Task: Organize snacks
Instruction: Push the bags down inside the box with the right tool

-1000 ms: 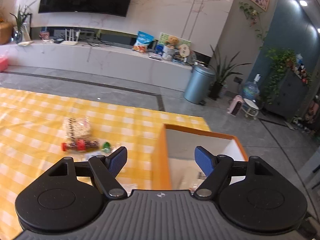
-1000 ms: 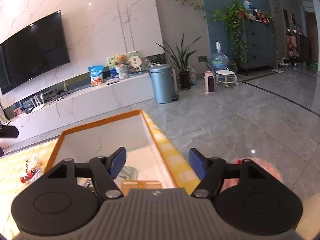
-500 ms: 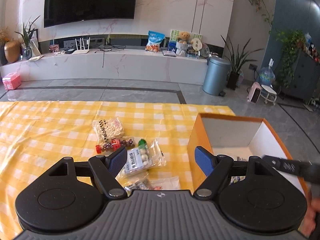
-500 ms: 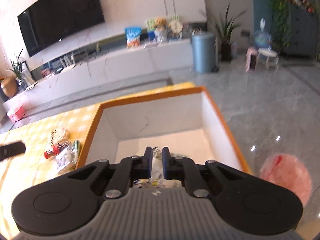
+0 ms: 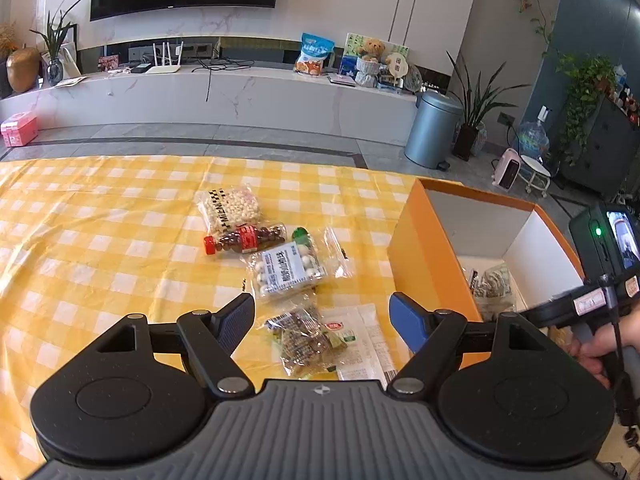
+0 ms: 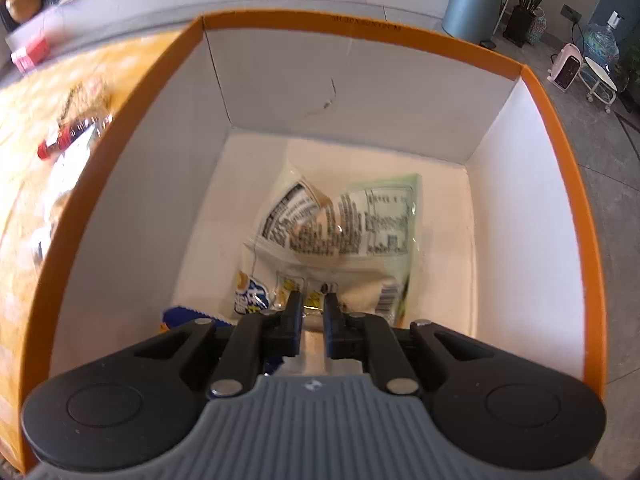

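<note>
Several snack packets lie on the yellow checked tablecloth [image 5: 100,240]: a puffed-grain pack [image 5: 230,208], a small red-capped bottle [image 5: 244,238], a clear bag of pale candies [image 5: 288,270], a brown-filled packet [image 5: 304,336] and a flat white packet [image 5: 360,340]. My left gripper [image 5: 320,312] hovers open just above the last two. The orange box [image 5: 424,248] stands to their right. My right gripper [image 6: 313,304] is shut and points down inside the box [image 6: 360,28], right over a green-and-white packet [image 6: 352,220] and a blue-yellow one [image 6: 256,292]. Whether it pinches any film I cannot tell.
A hand [image 5: 600,348] holds the right tool over the box's right side. Beyond the table's far edge lie grey floor, a long white TV bench [image 5: 240,92], a grey bin [image 5: 436,136] and a small stool [image 5: 536,172].
The left gripper swung left and lower over the loose snacks, still open. The right gripper's jaws went from open to shut, and it tipped down into the orange box.
</note>
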The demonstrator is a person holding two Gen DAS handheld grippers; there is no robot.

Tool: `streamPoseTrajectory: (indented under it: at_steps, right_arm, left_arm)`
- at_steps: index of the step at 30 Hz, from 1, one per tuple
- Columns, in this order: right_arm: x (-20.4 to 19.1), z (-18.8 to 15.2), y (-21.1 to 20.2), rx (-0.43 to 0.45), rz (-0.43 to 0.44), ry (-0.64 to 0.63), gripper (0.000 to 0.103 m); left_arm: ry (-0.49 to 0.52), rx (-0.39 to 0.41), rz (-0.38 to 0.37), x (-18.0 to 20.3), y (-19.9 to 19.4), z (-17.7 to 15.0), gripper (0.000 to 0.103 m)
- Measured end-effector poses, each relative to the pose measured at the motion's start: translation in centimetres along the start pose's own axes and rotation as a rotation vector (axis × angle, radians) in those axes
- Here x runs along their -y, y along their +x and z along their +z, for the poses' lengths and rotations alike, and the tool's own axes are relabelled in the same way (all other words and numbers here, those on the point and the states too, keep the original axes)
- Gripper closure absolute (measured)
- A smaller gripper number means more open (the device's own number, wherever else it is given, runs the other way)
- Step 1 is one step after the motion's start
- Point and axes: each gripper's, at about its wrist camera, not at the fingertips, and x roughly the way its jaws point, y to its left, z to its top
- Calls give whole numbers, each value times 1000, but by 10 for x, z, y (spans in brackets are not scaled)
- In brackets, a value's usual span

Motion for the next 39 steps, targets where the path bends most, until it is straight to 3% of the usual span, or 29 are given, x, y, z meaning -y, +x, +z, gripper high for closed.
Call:
streamPoseTrajectory:
  at_steps: [4, 9, 12, 16, 23, 39]
  right_arm:
    - [2, 1, -8, -56, -44, -67, 95]
    - [10, 19, -39, 57, 16, -18, 94]
    - [17, 36, -42, 86, 53, 22, 87]
    - [16, 52, -15, 32, -13, 7, 83]
    - [13, 57, 14, 3, -15, -12, 81]
    - [-5, 21, -11, -59, -46, -108, 81]
  left_arm:
    - [-29, -6, -8, -10, 2, 0, 13]
    - [-23, -28, -5, -11, 8, -4, 13]
    - [-17, -39, -13, -12, 11, -7, 13]
    - [-19, -54, -11, -15, 18, -9, 13]
    - [-72, -109, -24, -26, 29, -14, 13]
    - [-80, -76, -29, -37, -4, -5, 13]
